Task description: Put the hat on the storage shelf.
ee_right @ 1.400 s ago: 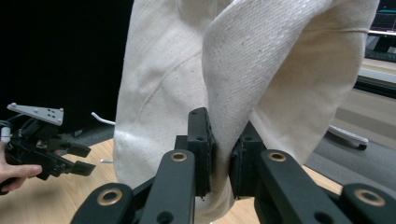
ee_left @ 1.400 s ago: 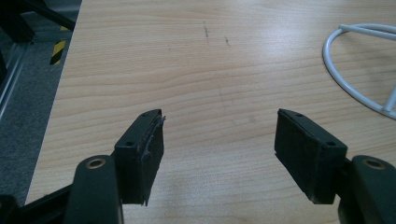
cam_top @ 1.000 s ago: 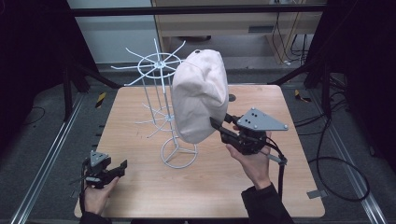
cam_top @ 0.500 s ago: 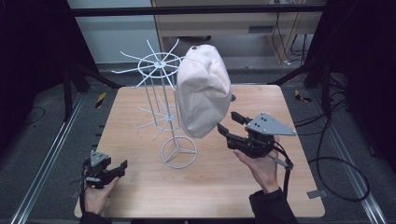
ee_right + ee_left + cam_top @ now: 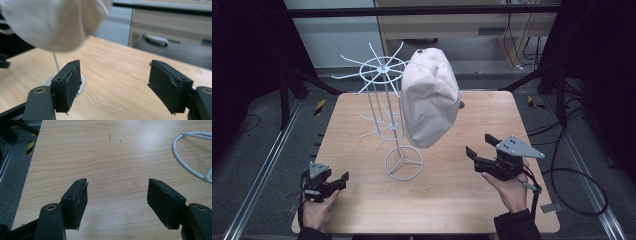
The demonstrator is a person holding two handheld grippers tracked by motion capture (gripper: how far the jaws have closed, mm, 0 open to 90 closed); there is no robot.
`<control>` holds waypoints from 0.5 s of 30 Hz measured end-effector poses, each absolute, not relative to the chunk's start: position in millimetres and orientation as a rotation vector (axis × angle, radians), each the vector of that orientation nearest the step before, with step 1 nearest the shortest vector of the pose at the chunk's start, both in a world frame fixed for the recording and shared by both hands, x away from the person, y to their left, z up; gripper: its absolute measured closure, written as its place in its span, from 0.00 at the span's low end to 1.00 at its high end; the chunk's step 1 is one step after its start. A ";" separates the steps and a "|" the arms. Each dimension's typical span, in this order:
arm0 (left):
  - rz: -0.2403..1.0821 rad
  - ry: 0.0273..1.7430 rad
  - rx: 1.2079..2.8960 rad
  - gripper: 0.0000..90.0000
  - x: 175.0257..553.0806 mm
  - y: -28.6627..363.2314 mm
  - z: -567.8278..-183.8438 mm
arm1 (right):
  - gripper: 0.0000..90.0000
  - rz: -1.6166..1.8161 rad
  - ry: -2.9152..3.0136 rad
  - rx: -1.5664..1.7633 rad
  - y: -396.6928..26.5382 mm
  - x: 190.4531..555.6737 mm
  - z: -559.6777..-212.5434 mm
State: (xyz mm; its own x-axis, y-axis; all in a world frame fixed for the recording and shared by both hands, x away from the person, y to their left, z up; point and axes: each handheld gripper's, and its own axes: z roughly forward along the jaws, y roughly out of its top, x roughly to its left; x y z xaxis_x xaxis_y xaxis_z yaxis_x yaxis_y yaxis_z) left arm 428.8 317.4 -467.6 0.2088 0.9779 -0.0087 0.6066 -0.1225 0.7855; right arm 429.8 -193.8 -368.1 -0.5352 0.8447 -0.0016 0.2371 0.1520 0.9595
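Note:
A beige cap hangs on an arm of the white wire rack, whose ring base stands mid-table. My right gripper is low over the table, to the right of the cap and below it, apart from the fabric. Its jaws have just been opening and stand open with nothing between them. In the right gripper view the gripper points under the cap, toward the ring base. My left gripper rests open near the front left corner, as the left gripper view confirms, with the ring base at the far right.
The wooden table ends close behind both hands. Black frame posts flank it, and cables trail on the floor at the right. A low cabinet stands beyond the far edge.
My right gripper let go of the cap's lower edge, opened wide, and moved down and to the right. The cap swung back to hang freely. The left gripper kept still.

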 end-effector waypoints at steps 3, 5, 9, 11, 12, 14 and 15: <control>0.703 1.475 1.814 0.37 428.3 318.0 -466.9 | 0.24 1.363 1.883 1.081 -202.0 433.9 -383.2; 0.701 1.472 1.811 0.38 428.2 318.3 -466.6 | 0.21 1.331 1.894 1.119 -208.3 437.2 -393.4; 0.690 1.473 1.813 0.39 428.0 318.2 -467.0 | 0.20 1.281 1.911 1.189 -219.1 441.8 -414.7; 0.688 1.468 1.809 0.40 427.5 318.3 -466.6 | 0.20 1.239 1.922 1.209 -225.0 443.0 -425.8; 0.686 1.467 1.810 0.40 427.1 318.6 -466.3 | 0.21 1.198 1.923 1.244 -231.7 445.5 -436.7; 0.687 1.466 1.806 0.41 426.8 318.9 -466.1 | 0.21 1.174 1.916 1.301 -239.1 449.0 -448.1; 0.687 1.467 1.807 0.41 426.8 319.1 -466.0 | 0.21 1.174 1.916 1.301 -239.1 449.0 -448.1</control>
